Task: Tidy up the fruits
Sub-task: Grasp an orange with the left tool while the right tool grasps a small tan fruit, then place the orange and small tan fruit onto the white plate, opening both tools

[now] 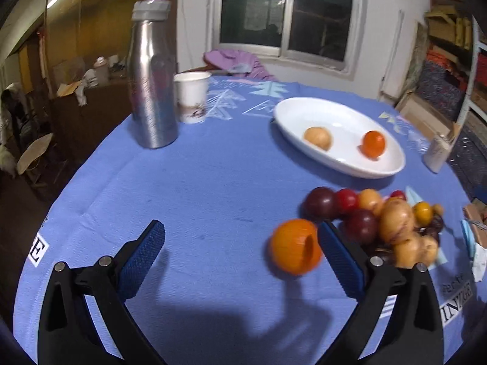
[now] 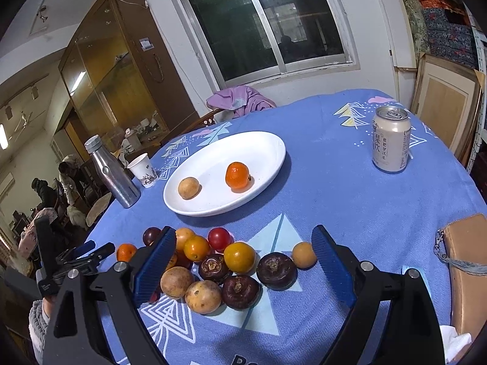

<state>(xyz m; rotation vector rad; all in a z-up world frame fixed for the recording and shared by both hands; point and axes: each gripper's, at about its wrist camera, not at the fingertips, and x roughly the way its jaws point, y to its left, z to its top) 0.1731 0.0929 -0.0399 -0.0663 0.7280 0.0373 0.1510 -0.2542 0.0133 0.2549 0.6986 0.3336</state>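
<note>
My left gripper (image 1: 240, 243) is open over the blue tablecloth. A blurred orange fruit (image 1: 295, 246) lies between its fingers, close against the right pad (image 1: 338, 258); the left pad is far from it. A pile of mixed fruits (image 1: 380, 222) lies just right of it. My right gripper (image 2: 243, 261) stands wide open above that pile (image 2: 231, 270), several purple, tan and orange fruits between its fingers, none touched. The white oval plate (image 2: 243, 149) beyond holds a tan fruit (image 2: 188, 187) and an orange (image 2: 236, 175). The left gripper (image 2: 96, 248) shows at the pile's left.
A steel bottle (image 1: 153, 76) and paper cup (image 1: 191, 95) stand at the far left of the table. A drink can (image 2: 391, 138) stands far right. A tan pouch (image 2: 468, 267) lies at the right edge. A chair with purple cloth (image 2: 240, 99) is behind; people (image 2: 45, 188) stand far left.
</note>
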